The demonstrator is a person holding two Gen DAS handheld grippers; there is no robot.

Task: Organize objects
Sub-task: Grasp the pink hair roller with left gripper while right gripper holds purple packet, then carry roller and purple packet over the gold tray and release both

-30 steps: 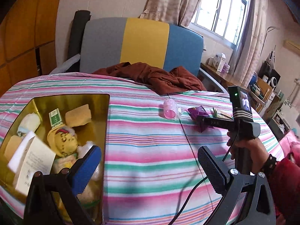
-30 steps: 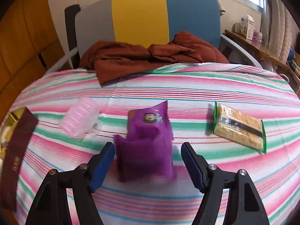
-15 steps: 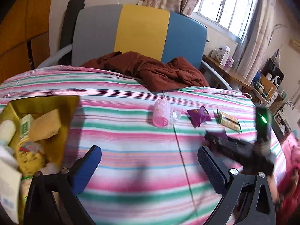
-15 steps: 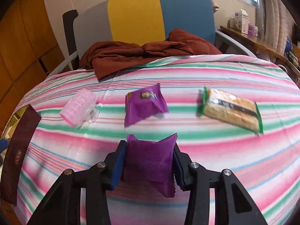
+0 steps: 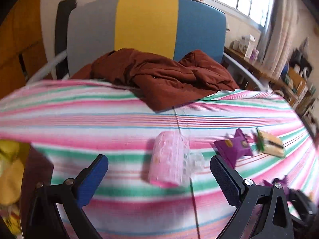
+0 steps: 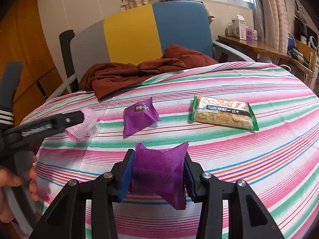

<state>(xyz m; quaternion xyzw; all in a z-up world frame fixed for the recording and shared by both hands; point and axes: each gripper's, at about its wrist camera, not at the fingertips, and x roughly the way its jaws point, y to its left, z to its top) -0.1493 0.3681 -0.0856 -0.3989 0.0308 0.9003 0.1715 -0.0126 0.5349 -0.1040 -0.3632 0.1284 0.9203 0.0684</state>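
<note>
Purple foil fills the right gripper (image 6: 158, 176), whose jaws have just closed narrow onto a purple snack packet (image 6: 159, 171), pads pressing both its sides above the striped cloth (image 6: 249, 159). A second purple packet (image 6: 139, 117) and a green-edged cracker pack (image 6: 222, 113) lie farther out on the cloth, well apart. Only the left wrist view shows the left gripper (image 5: 159, 177) spread wide and holding nothing, the pink roll (image 5: 169, 159) lying between and just beyond its fingertips, and a yellow-lined box (image 5: 12, 159) at the left edge. Only the right wrist view shows a hand (image 6: 12, 187) on the left gripper's handle.
</note>
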